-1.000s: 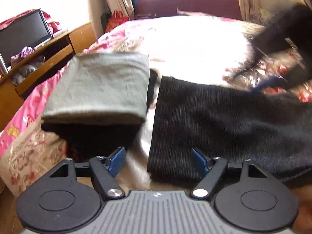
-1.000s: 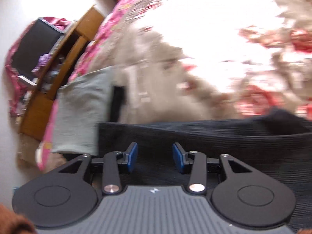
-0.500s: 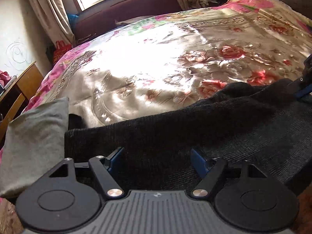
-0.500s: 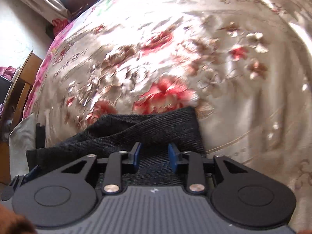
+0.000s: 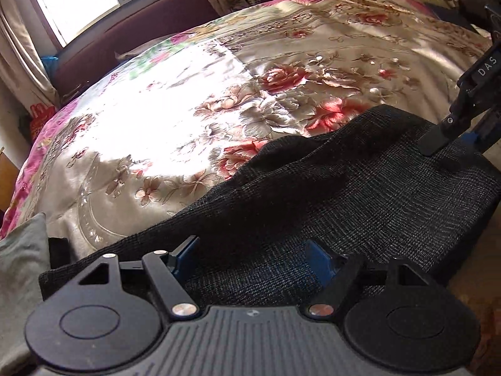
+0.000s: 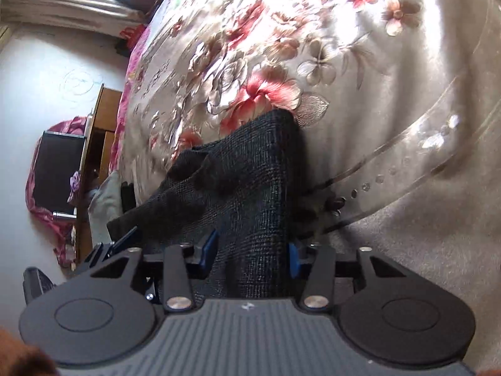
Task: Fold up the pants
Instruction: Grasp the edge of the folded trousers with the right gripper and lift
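Dark ribbed pants [image 5: 328,194] lie folded in a long band on the flowered bed cover [image 5: 188,100]. My left gripper [image 5: 252,258] is open, its blue pads just over the near left part of the pants. My right gripper [image 6: 252,252] is open, with the pants' right end [image 6: 250,188] running between its pads; it also shows in the left wrist view [image 5: 463,134] at the far right end of the pants.
A folded grey garment [image 5: 22,269] lies left of the pants, over a dark one [image 5: 59,250]. A wooden desk with a dark monitor [image 6: 56,172] stands left of the bed. A window and dark headboard [image 5: 134,31] are behind.
Both grippers swung right along the pants, from the grey stack toward the right end. The right gripper's jaws have opened wider around the pants' end.
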A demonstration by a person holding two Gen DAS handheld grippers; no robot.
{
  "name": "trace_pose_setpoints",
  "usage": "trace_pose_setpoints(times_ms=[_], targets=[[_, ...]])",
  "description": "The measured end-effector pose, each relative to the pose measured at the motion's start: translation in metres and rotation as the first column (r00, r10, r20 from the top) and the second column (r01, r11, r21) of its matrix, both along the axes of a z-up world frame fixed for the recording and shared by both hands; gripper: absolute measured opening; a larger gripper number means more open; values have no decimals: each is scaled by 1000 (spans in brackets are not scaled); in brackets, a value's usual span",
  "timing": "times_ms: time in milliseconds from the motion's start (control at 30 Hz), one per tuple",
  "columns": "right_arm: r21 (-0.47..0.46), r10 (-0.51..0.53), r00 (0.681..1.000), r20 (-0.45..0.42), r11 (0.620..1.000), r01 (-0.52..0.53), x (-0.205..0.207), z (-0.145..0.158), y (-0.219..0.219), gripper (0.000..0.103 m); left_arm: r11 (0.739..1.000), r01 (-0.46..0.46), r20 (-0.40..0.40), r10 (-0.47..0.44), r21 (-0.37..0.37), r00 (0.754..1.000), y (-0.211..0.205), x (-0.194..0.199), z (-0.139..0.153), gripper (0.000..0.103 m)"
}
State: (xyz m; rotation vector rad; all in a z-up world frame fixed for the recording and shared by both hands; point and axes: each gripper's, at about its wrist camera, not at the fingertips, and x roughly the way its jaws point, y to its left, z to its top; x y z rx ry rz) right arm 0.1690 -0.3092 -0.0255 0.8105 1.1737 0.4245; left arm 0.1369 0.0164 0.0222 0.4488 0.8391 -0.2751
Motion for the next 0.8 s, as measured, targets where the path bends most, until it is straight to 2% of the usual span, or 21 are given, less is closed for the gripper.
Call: trace_pose_setpoints(times_ms=[67, 100, 133, 200, 233, 300, 400, 500, 600, 700, 767, 800], targets=[[58, 5, 1000, -27, 998, -3, 11, -19, 2, 46, 1000, 3, -8, -3, -1, 1000, -3, 4, -3, 88], [96, -21, 999, -30, 995, 24, 15, -28, 4, 41, 1000, 1, -12, -1, 1, 1000, -4, 6, -4, 88], [112, -51, 998, -31, 992, 54, 18, -32, 5, 26, 1000, -6, -19, 6, 2, 1000, -7, 9, -7, 88], [107, -63, 997, -35, 992, 67, 18, -27, 6, 19, 1000, -16, -30, 16, 4, 999, -12, 13, -9, 88], [120, -73, 997, -36, 990, 76, 15, -24, 2, 12, 1000, -15, -37, 15, 2, 999, -16, 15, -10, 87], [145, -99, 995, -34, 984, 103, 8, -15, -10, 10, 1000, -1, -44, 1, 1, 999, -28, 16, -9, 87], [117, -134, 990, -33, 984, 137, -3, 0, -43, 7, 998, 55, -44, -56, -24, 997, -58, 18, -5, 87], [13, -203, 979, -35, 979, 203, -15, 8, -85, 6, 991, 113, -58, -118, -76, 991, -99, 23, -9, 87], [-64, -259, 965, -38, 964, 257, -27, 14, -126, 6, 972, 189, -65, -199, -137, 978, -143, 26, -19, 87], [1, -257, 966, -30, 966, 257, -33, 15, -151, 13, 953, 249, -42, -260, -173, 965, -178, 27, -19, 87], [-5, -226, 974, -15, 974, 226, -34, 12, -153, 15, 945, 261, -37, -273, -195, 961, -186, 27, -15, 87], [-15, -206, 979, -12, 979, 206, -33, 8, -151, 22, 945, 264, -41, -276, -195, 960, -186, 26, -14, 87]])
